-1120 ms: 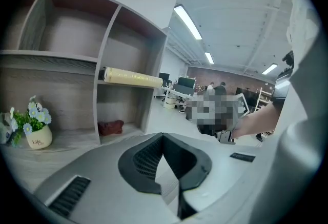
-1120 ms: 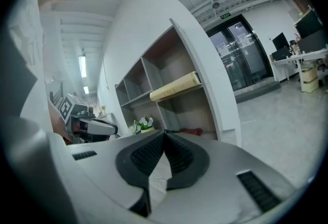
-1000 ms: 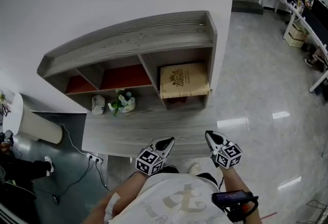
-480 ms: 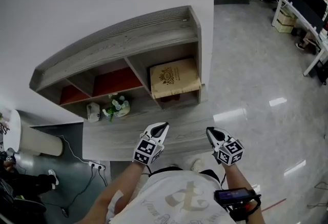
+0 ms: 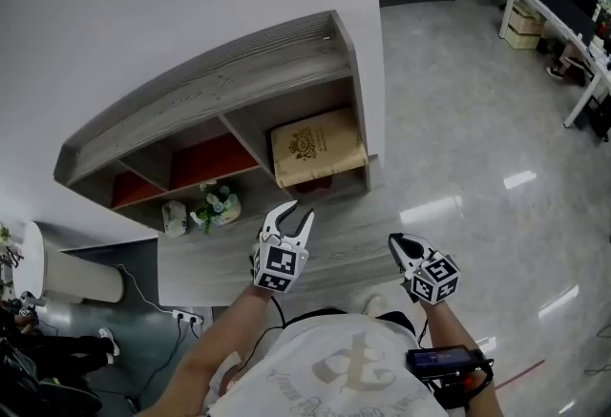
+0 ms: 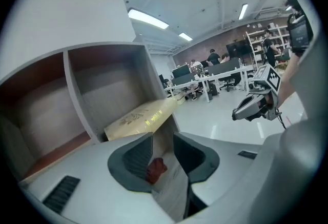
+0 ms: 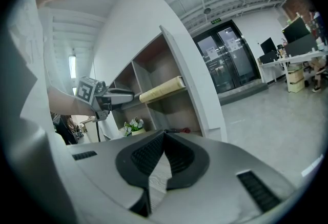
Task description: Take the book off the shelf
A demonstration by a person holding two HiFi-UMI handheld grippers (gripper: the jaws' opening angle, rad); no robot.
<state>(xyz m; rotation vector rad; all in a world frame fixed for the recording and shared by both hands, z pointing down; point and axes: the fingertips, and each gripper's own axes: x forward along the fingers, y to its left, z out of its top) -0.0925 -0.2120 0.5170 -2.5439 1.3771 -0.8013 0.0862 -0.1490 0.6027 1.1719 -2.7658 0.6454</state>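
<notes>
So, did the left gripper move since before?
Yes. The left gripper has come forward toward the shelf, nearer the tan book than before, and its jaws have just been opening, with nothing between them.

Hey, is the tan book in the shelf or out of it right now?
In. The tan book lies cover up inside the wooden shelf, in its right-end compartment, gold print showing.
</notes>
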